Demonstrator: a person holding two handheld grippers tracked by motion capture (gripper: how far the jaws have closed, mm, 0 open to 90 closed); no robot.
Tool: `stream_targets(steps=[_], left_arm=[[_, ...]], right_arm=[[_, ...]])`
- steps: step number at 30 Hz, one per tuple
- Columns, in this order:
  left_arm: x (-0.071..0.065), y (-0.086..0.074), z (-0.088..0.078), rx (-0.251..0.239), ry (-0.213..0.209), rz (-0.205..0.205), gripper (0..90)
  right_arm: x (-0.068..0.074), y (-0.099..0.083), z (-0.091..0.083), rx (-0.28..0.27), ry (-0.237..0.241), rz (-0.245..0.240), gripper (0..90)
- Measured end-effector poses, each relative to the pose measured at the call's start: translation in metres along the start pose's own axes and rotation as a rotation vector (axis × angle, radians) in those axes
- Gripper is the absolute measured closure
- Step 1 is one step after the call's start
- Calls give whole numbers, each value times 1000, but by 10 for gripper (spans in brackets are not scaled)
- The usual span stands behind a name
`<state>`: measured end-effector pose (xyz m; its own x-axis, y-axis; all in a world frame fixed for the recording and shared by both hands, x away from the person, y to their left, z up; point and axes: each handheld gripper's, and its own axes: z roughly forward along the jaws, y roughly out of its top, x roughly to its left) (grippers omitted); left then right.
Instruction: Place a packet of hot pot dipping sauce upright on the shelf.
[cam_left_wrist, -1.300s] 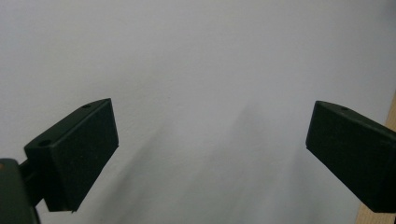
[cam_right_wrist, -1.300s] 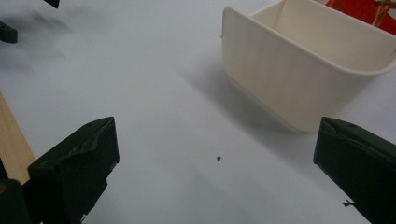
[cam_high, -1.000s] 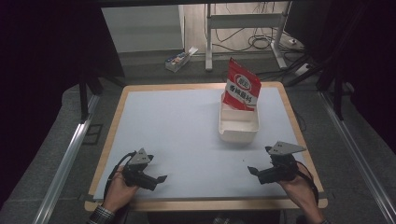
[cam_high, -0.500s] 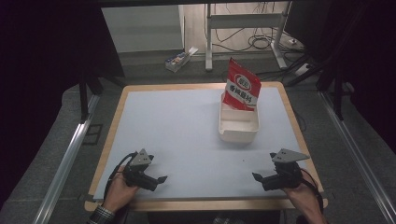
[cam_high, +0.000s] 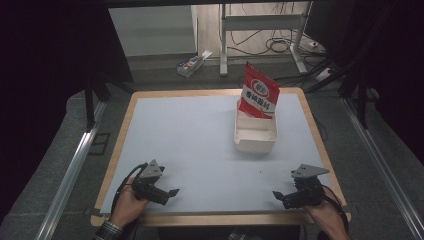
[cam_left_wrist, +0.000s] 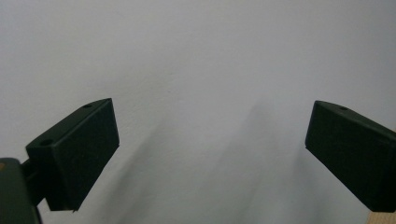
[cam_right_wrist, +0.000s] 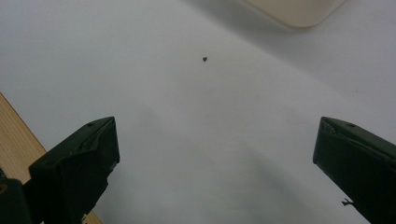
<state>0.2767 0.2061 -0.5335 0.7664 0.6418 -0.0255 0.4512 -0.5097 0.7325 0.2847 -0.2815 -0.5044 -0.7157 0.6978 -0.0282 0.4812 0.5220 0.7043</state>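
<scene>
the red bag (cam_high: 259, 95) is stood upright in the far end of the white tray (cam_high: 255, 141), so it is leaned against the wall. the left gripper (cam_high: 171, 193) and right gripper (cam_high: 276, 194) are rested at the near edge of the surface (cam_high: 195, 135), jaws apart, nothing held, well apart from the tray.

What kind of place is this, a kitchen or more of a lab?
Most likely a lab or recording workspace, not a kitchen: a wood-edged table with a plain white mat, loose cables on the floor behind it, and metal rails alongside.
</scene>
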Motion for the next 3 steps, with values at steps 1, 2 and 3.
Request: stream_targets(steps=[1, 2, 3], left_arm=[[0, 0, 0, -1, 1, 0, 28], [0, 0, 0, -2, 1, 0, 28], [0, 0, 0, -2, 1, 0, 28]], right_arm=[[0, 0, 1, 4, 1, -1, 3], [0, 0, 1, 8, 3, -1, 2], [0, 0, 2, 13, 7, 7, 2]])
